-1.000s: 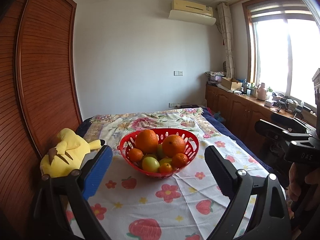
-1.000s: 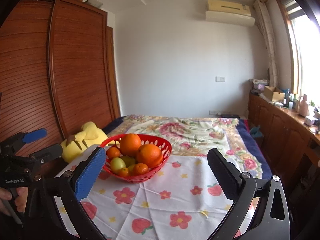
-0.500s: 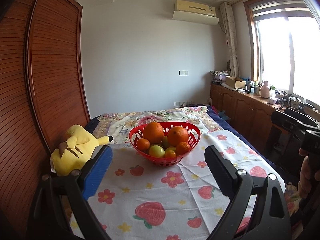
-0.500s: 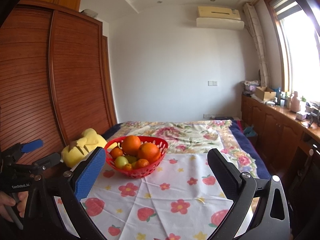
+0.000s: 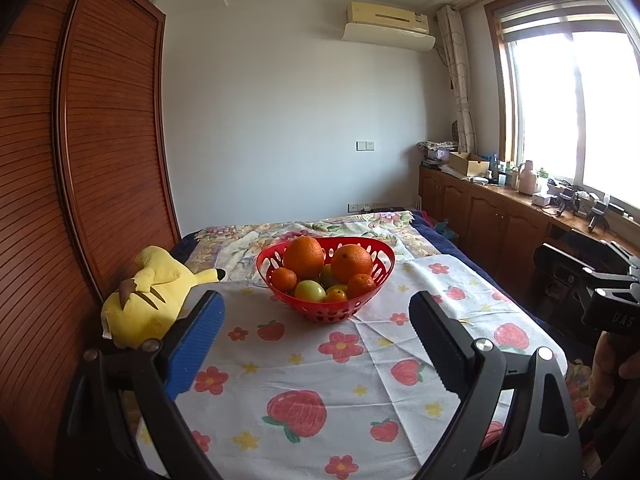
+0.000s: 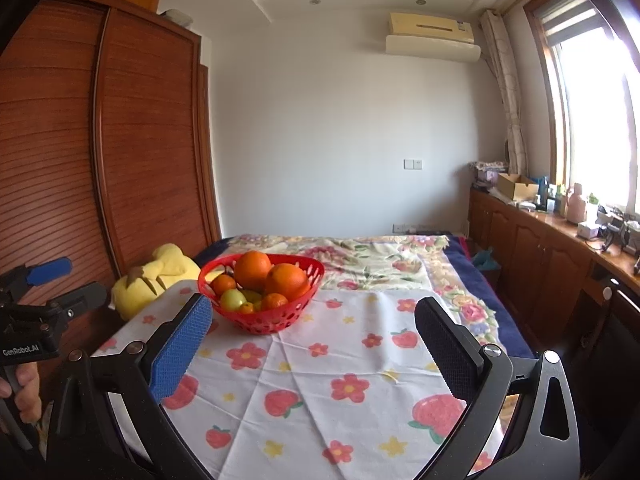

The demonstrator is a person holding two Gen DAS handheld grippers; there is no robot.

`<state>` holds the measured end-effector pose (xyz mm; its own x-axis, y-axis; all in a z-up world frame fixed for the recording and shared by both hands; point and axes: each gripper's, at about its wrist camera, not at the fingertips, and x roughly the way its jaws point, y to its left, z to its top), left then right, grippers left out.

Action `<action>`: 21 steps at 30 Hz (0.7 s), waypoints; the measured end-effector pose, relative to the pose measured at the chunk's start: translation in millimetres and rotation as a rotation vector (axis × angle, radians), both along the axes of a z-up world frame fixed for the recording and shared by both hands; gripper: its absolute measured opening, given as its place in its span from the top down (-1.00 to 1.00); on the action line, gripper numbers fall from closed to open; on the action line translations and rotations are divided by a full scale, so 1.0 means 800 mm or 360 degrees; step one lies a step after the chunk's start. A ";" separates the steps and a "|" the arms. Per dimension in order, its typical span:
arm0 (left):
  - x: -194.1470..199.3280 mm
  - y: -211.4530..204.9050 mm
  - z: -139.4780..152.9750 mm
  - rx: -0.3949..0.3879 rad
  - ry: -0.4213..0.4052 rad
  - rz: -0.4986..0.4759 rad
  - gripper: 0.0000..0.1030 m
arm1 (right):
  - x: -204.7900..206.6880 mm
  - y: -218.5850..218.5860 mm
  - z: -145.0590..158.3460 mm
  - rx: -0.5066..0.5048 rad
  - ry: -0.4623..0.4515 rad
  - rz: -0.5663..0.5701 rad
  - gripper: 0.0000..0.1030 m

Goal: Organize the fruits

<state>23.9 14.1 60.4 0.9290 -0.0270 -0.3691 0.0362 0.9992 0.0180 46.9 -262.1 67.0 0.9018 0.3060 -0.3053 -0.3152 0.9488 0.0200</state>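
My left gripper (image 5: 316,328) stands wide open with nothing between its blue and black pads. My right gripper (image 6: 312,330) is likewise spread wide and empty. Both point over the near part of a white cloth (image 5: 360,376) printed with strawberries and flowers, which covers the near end of a bed.

A red perforated basket (image 5: 326,314) sits on that cloth, ahead of both grippers and apart from them. It holds two large oranges (image 5: 304,258), side by side at the top, three smaller mandarins, one (image 5: 284,279) at the left, and a green-yellow fruit (image 5: 310,291) at the front; more greenish fruit lies beneath, only partly visible.

A yellow plush toy (image 5: 148,300) lies to the left of the basket, against the wooden wardrobe (image 5: 104,140). From the right wrist view, the basket appears left of centre, just beyond my blue pad (image 6: 180,350). No fruit lies on the cloth outside the basket.
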 end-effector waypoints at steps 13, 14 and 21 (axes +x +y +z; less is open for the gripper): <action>-0.002 0.001 0.000 -0.0002 -0.0004 0.0002 -0.83 | 0.001 -0.001 -0.005 0.0005 0.0012 0.0004 -0.99; -0.003 0.001 0.001 0.0000 -0.0007 0.0003 -0.83 | 0.001 -0.001 -0.006 0.0003 0.0010 0.0001 -0.99; -0.005 0.001 -0.001 0.0005 -0.0004 0.0003 -0.83 | 0.002 -0.003 -0.007 0.0013 0.0019 0.0004 -0.99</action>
<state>20.2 14.7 59.9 0.9299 -0.0243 -0.3670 0.0345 0.9992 0.0211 48.2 -264.9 61.4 0.8972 0.3110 -0.3135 -0.3175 0.9477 0.0316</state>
